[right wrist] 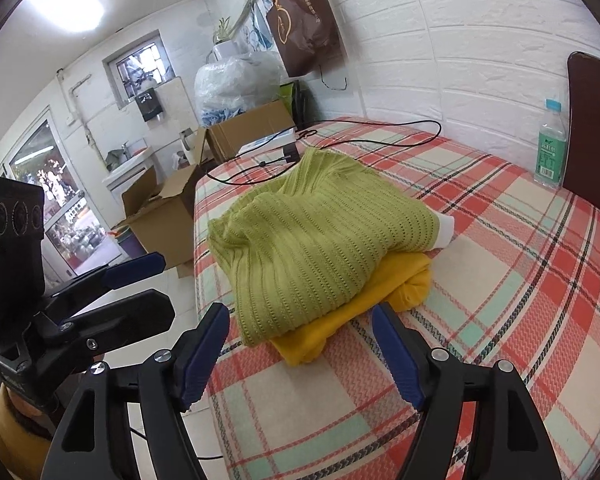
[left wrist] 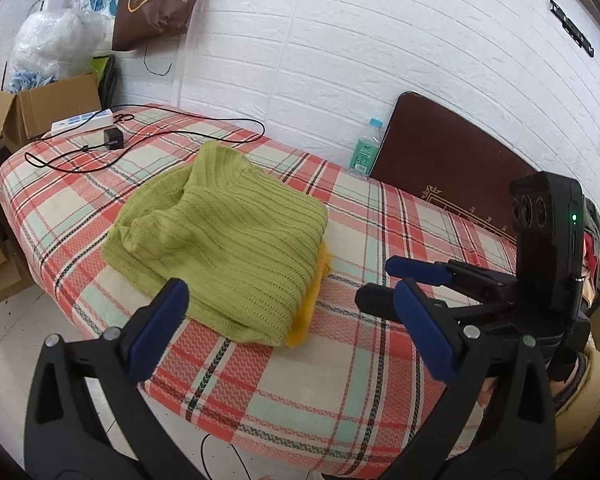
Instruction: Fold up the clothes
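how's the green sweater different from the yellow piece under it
The green sweater lies on top, almost fully in view; the yellow garment sits beneath, with only its near edge and corner showing. The green sweater is an open ribbed knit; the yellow garment looks smooth and plain. The green sweater's collar end is rumpled; the yellow garment's visible edge is a rounded fold. Both are folded, stacked on the plaid bed, and neither is gripped.

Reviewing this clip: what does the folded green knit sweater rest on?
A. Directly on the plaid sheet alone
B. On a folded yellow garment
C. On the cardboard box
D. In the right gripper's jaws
B: the green knit sweater lies on top of a folded yellow garment, whose edge sticks out beneath it on the plaid bed; both grippers are open and hold nothing.
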A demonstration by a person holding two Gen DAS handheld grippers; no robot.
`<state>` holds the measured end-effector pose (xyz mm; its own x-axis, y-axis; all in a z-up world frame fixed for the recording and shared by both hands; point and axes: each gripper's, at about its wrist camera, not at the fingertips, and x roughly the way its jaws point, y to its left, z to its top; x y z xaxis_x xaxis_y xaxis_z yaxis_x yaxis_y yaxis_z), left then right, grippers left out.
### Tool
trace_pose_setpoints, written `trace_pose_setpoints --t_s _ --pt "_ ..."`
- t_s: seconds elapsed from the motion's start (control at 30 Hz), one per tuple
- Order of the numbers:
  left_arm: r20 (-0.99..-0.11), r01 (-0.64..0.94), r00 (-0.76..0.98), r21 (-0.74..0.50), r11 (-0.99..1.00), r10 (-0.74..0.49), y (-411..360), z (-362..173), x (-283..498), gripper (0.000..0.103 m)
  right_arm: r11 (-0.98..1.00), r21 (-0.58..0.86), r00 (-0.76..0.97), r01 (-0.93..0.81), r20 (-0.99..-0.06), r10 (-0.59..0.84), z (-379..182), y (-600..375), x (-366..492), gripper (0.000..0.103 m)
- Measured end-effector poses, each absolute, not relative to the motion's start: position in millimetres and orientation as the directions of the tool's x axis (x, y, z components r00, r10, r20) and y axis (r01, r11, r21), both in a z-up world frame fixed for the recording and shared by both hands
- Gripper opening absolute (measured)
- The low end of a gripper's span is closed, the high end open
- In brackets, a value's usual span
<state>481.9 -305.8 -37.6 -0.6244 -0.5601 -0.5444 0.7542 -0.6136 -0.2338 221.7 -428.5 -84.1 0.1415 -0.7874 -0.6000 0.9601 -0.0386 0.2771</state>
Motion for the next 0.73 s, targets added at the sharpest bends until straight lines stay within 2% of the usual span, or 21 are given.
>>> trace_pose_setpoints --t_s 0.13,0.27,0.37,0.57,0.73 --pt "-0.560 0.787 -0.571 -0.165 -0.595 -0.600 -296 -37 475 0.102 -0.048 0.273 0.130 0.961 -0.598 -0.791 -83 -425 222 0.076" --pt "-0.577 0.809 -0.551 -0.192 -0.555 -0.604 -298 -40 478 0.102 -0.057 0.278 0.126 0.959 -0.598 -0.791 -83 -422 222 0.076" --pt "-0.574 0.812 -0.550 -0.197 -0.550 -0.607 -295 -41 478 0.102 -0.065 0.284 0.124 0.957 -0.599 -0.791 -84 -419 221 0.077" --pt "-0.532 0.810 -0.543 -0.125 -0.574 -0.650 -281 -34 472 0.102 -0.079 0.304 0.127 0.949 -0.601 -0.789 -87 -415 218 0.078" --pt "-0.580 0.820 -0.522 -0.140 -0.554 -0.626 -285 -42 469 0.102 -0.087 0.312 0.125 0.946 -0.599 -0.791 -88 -413 216 0.078"
